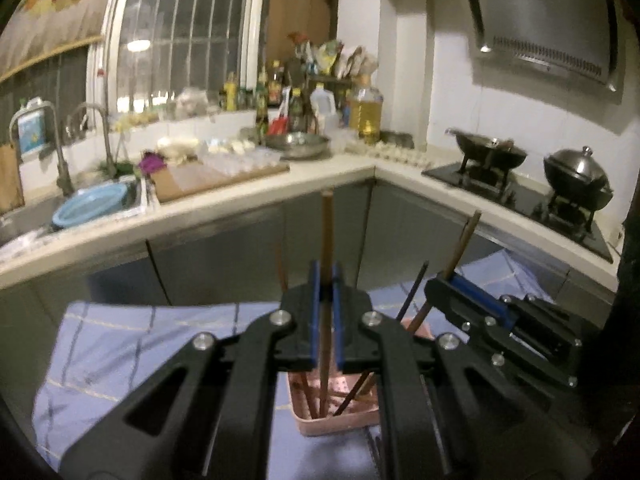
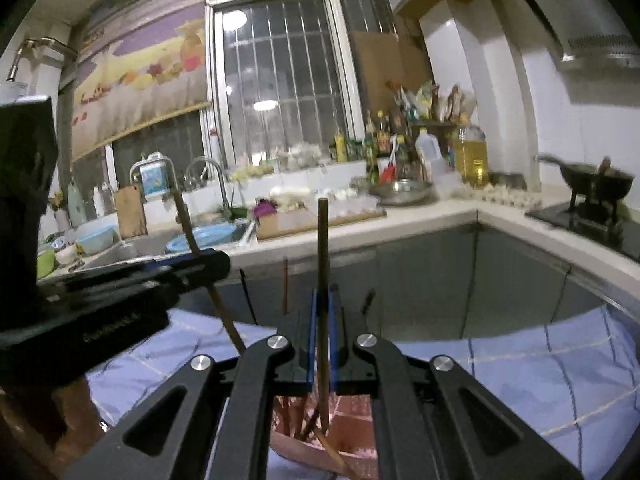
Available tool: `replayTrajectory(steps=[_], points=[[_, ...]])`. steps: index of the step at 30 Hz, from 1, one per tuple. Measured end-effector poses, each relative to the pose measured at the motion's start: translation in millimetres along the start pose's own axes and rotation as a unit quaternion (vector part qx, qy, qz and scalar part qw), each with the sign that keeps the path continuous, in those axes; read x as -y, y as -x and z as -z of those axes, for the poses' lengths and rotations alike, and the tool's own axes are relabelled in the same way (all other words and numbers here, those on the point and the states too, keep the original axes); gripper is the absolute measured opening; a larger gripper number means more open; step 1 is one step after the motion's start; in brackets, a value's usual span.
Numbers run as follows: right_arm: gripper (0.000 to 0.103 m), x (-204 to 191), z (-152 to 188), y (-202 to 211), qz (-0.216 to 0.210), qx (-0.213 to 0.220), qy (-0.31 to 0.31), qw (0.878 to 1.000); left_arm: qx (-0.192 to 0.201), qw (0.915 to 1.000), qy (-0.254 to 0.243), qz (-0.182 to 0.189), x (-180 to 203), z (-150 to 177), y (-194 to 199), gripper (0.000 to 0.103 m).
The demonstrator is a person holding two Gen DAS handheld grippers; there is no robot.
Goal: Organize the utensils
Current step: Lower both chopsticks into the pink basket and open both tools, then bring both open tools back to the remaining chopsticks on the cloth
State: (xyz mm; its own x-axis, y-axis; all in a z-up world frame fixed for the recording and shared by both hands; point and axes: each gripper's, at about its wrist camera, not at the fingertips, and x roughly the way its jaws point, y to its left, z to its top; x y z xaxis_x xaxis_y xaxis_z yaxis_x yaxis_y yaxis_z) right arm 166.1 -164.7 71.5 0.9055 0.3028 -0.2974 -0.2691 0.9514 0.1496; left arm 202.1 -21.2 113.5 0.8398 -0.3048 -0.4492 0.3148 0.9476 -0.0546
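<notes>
Below you on the checked cloth (image 1: 120, 344), the pink holder (image 1: 340, 416) is light enough to tip if a tilted stick levers its rim. Your left gripper (image 1: 327, 280) and right gripper (image 2: 320, 300) each pinch one upright chopstick (image 1: 326, 232); thin sticks swivel.

No lettering can be read with any certainty. A faint embossed line runs along the side of the left gripper (image 2: 120, 300), to the left of the right gripper's fingers, perhaps a brand mark, too blurred to make out.
</notes>
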Motion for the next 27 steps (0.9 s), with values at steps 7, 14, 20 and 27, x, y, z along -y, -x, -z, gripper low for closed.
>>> replayTrajectory(steps=[7, 14, 20, 27], points=[[0.007, -4, 25, -23, -0.013, -0.102, -0.001, 0.995, -0.1, 0.9949, 0.007, -0.008, 3, 47, -40, 0.013], [0.047, 6, 16, 42, -0.035, -0.031, -0.05, 0.998, -0.022, 0.9983, 0.053, -0.013, -23, 34, 24, 0.028], [0.05, 21, 48, 102, -0.033, 0.016, -0.1, 0.994, 0.028, 0.9966, 0.072, -0.029, -40, 62, 88, 0.028], [0.046, 29, 148, 109, -0.017, -0.103, -0.165, 0.981, -0.05, 0.9952, 0.079, -0.03, -33, 167, 96, 0.028]])
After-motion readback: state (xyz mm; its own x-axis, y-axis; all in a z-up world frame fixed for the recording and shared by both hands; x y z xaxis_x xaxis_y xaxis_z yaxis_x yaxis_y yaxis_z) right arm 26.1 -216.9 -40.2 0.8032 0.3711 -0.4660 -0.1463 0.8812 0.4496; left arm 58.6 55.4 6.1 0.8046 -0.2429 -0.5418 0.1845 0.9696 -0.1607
